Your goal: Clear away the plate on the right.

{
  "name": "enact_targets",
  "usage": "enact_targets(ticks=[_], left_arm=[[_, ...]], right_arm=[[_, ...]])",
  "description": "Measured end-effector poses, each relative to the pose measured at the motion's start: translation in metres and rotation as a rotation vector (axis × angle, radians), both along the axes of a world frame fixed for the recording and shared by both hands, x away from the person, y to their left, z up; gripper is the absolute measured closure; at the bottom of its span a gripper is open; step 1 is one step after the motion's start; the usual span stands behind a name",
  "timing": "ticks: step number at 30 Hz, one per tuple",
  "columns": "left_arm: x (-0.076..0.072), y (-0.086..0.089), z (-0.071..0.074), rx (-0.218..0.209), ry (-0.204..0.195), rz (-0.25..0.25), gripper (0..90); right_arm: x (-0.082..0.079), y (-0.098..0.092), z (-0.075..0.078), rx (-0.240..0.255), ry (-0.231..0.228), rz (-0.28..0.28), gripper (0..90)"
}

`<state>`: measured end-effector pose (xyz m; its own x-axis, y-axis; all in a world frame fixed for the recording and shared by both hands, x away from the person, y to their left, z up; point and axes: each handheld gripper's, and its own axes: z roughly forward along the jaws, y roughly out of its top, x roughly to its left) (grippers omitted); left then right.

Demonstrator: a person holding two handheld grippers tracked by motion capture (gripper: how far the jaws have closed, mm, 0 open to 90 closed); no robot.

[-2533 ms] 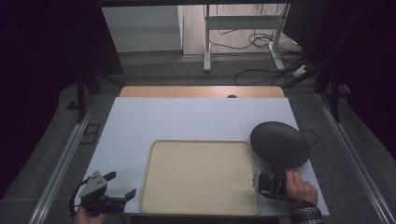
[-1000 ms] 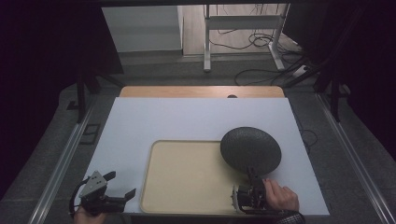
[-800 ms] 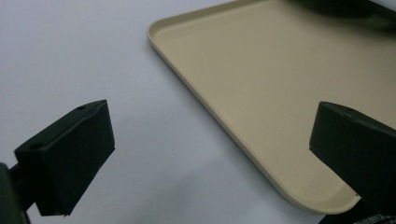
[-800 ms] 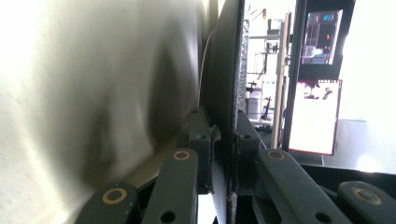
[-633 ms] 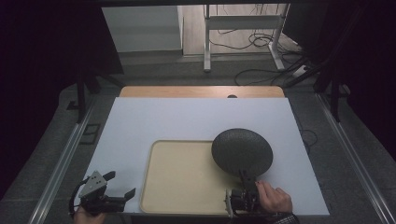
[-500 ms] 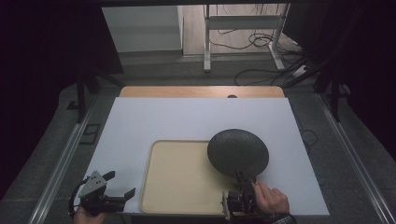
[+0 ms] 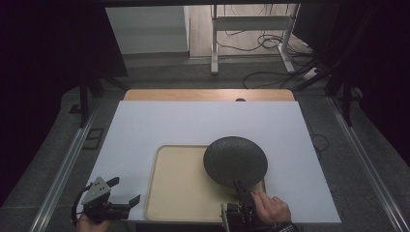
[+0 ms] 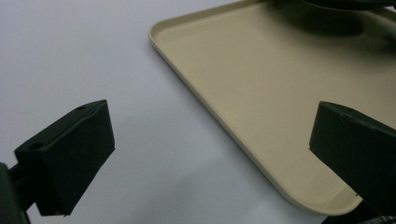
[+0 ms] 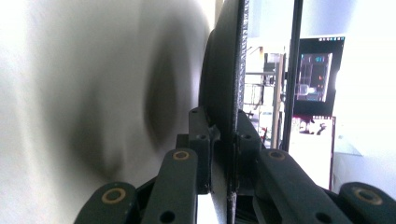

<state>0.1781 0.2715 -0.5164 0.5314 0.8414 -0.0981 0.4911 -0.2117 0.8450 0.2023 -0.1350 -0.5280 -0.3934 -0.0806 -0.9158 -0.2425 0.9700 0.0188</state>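
A dark round plate (image 7: 235,161) is held in the lower middle of the high view, over the right half of a beige tray (image 7: 179,193), with its far right edge reaching past the tray's right rim above the white counter (image 7: 193,121). Being round, the plate has no long axis of its own; its broad face is turned up toward the camera in the high view, and it seems to be tilted rather than lying flat, though the tilt cannot be judged well from above. In the right gripper view the plate (image 9: 224,84) is seen edge-on as a thin dark line running from the bottom middle to the top of the frame, with its shadow cast on the pale surface at the left.

The right tool (image 7: 240,203) is pressed together on the plate's near rim at the bottom of the high view, a hand (image 7: 270,210) wrapped around it just to the right. In the right gripper view the rim is pinched between the two pads (image 9: 201,154).

The left tool (image 7: 121,200) is held at the lower left of the high view, just off the tray's left rim, with its jaws spread wide and nothing between them. In the left gripper view the tray's near corner (image 8: 261,154) is seen between the two spread jaws, over the bare counter (image 8: 93,56).
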Motion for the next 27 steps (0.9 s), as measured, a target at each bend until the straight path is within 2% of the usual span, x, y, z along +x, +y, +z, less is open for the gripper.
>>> enact_targets(ticks=[8, 13, 14, 16, 27], left_arm=[[0.0, 0.0, 0.0, 0.001, 0.0, -0.001, 0.0], [0.0, 0.0, 0.0, 0.002, 0.001, -0.003, 0.0], [0.0, 0.0, 0.0, 0.001, 0.0, -0.003, 0.0], [0.0, 0.0, 0.0, 0.0, 0.0, -0.003, 0.0], [0.0, 0.0, 0.0, 0.0, 0.0, -0.004, 0.0]], right_arm=[[-0.009, 0.018, -0.001, 0.008, 0.006, 0.061, 81.8], [-0.013, 0.027, -0.004, 0.023, 0.02, 0.079, 81.7], [-0.013, 0.028, -0.003, 0.008, 0.025, 0.089, 81.7], [-0.014, 0.032, -0.005, 0.014, 0.02, 0.106, 81.7], [-0.018, 0.043, -0.01, 0.008, 0.034, 0.141, 81.6]])
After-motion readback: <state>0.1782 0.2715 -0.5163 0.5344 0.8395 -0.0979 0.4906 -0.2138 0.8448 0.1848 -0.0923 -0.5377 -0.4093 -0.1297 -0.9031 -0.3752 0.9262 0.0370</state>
